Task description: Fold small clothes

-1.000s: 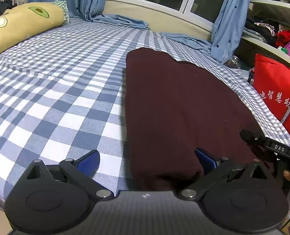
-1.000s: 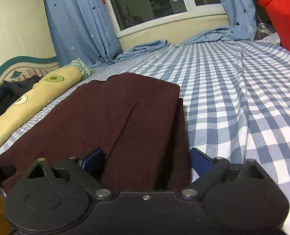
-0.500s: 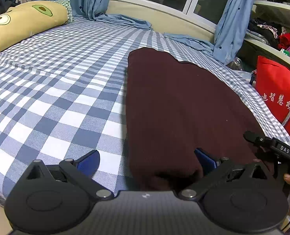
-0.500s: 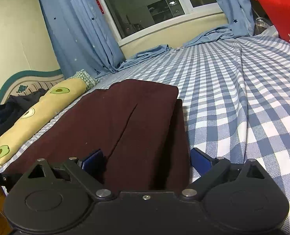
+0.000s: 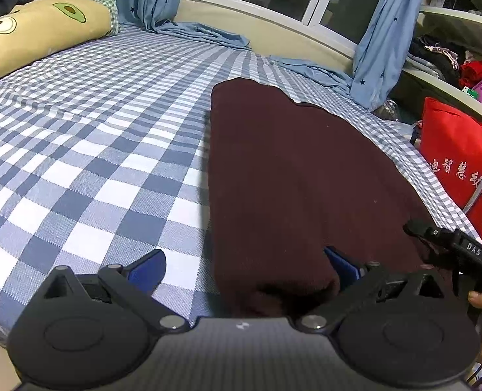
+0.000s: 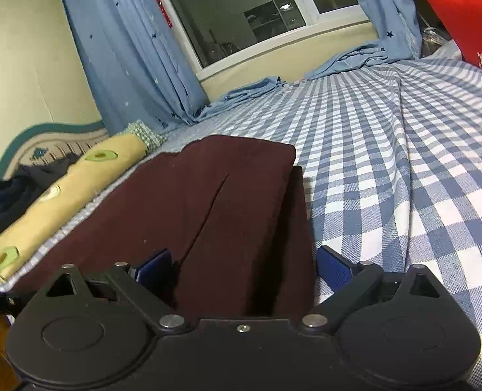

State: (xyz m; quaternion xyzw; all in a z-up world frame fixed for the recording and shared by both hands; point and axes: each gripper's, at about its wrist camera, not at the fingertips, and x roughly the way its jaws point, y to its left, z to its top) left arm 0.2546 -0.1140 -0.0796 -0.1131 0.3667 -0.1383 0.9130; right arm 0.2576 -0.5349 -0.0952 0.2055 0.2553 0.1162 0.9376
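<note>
A dark maroon garment lies folded into a long strip on the blue-and-white checked bed sheet. My left gripper is open at the strip's near left corner, with the cloth's edge between its blue pads. My right gripper is open too, straddling the near end of the same garment, where a fold line runs down the cloth. In the left wrist view the other gripper shows at the lower right, held by a hand.
A yellow avocado-print bolster lies along the far left of the bed. Blue star curtains hang at the window and spill onto the sheet. A red bag and a cluttered shelf stand off the bed's right side.
Both grippers stay open over the garment's near end. The right wrist view has tilted upward, showing more window and curtain. The left wrist view shifted only slightly.
</note>
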